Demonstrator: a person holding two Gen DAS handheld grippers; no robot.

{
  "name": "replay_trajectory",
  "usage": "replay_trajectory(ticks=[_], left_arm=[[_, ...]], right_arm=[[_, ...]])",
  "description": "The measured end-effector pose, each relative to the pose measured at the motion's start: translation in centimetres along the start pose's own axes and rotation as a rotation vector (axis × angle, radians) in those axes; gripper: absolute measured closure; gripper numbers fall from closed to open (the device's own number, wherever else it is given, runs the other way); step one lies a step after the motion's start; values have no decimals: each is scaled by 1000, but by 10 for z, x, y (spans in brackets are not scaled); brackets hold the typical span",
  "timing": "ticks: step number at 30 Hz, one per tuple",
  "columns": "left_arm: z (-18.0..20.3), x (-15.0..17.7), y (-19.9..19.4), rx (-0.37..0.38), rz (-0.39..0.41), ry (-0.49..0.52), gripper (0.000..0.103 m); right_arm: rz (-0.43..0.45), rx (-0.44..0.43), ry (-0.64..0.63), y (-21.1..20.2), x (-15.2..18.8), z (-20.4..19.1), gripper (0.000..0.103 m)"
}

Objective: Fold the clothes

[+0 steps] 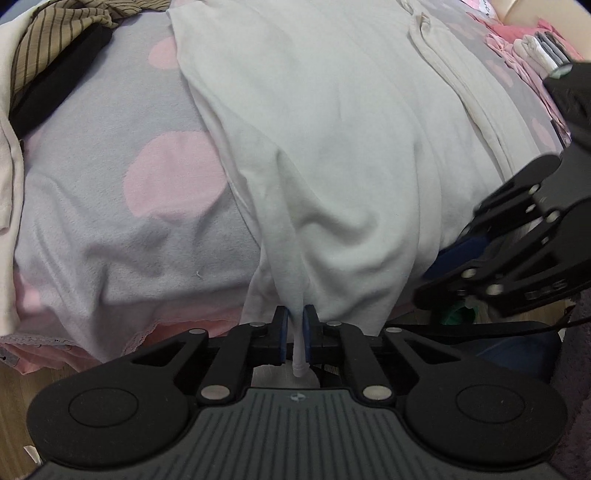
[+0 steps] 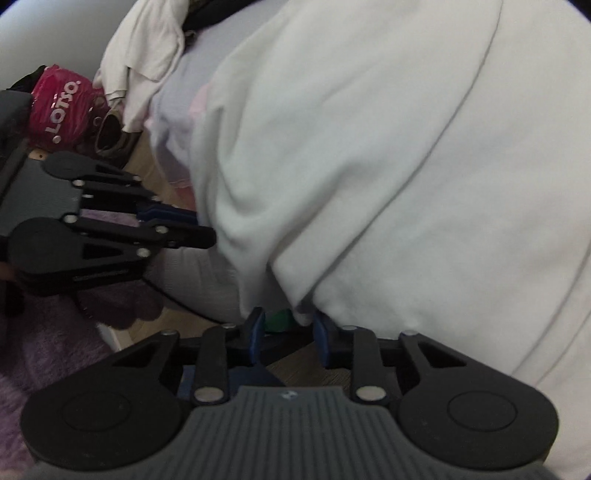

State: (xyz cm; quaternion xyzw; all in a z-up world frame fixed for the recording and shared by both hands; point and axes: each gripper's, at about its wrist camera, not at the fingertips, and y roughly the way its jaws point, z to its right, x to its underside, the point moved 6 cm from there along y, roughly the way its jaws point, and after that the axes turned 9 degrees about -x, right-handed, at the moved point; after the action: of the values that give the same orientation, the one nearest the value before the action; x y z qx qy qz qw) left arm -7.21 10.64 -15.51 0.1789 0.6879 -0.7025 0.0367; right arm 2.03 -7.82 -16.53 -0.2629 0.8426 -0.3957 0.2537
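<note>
The white garment lies spread on the bed, its long axis running away from both hands, hem hanging over the near edge. The left gripper has pinched a hem fold tight; the right gripper stands partly open, the hem corner just between its fingers, not yet clamped.

Pale garment is running off the left wrist view's top edge, its far end unseen. Right gripper is blurring at that view's right edge, fingertips hiding behind cloth. Striped cloth is getting cropped top left. Folded stack is sitting too small to identify.
</note>
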Motion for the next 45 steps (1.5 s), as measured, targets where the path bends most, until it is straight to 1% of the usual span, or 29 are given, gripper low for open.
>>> replay_trajectory(ticks=[1,2,4,6,8,12,13,15,17,19,20,21,22,23,28,30,37,38,39,42,45], left_arm=[[-1,1,-1,1,0,-5,100],[-1,2,-3,5,1,-13,101],[-3,4,-7,15,3,-31,103],[-3,7,-10,20,0,-47,103],[-6,9,-10,14,-22,-64,103],[-9,11,-5,1,-67,-85,103],[-9,12,-3,-7,-80,-85,103],[-9,12,0,-46,-104,-80,103],[-11,13,0,-69,-108,-86,101],[-9,12,-4,-59,-79,-84,89],[-7,11,-7,-52,-61,-73,76],[-4,9,-10,-48,-44,-57,68],[0,4,-12,-52,-31,-35,66],[3,0,-13,-63,-21,-15,64],[7,-7,-10,-106,19,36,63],[6,-7,-6,-112,39,75,63],[11,-7,12,-113,42,158,71],[12,-7,14,-115,41,167,76],[12,-7,15,-113,34,167,88],[9,-6,14,-87,18,136,103],[4,-5,1,-78,-9,107,103]], right_arm=[[3,0,5,1,1,-1,97],[5,0,10,2,1,-3,102],[7,-2,19,2,3,-6,102],[-5,-16,20,-7,7,-11,102],[-25,-24,23,-13,13,-15,102],[-54,13,30,-12,20,-8,103],[-60,15,33,-10,20,-7,103],[-105,33,32,-4,25,-4,103],[-153,55,32,3,31,0,96],[-169,76,23,3,36,1,95],[-161,73,15,1,35,-2,87],[-152,69,6,0,34,-4,80],[-141,65,-3,-3,32,-6,64],[-132,65,-13,-4,31,-7,62],[-122,59,-41,-6,31,-14,62],[-122,62,-49,-9,31,-13,62],[-96,64,-68,-15,28,-21,62],[-95,64,-72,-16,26,-21,62],[-93,64,-76,-15,26,-22,62],[-85,65,-86,-16,25,-24,62],[-64,58,-87,-22,25,-28,62]])
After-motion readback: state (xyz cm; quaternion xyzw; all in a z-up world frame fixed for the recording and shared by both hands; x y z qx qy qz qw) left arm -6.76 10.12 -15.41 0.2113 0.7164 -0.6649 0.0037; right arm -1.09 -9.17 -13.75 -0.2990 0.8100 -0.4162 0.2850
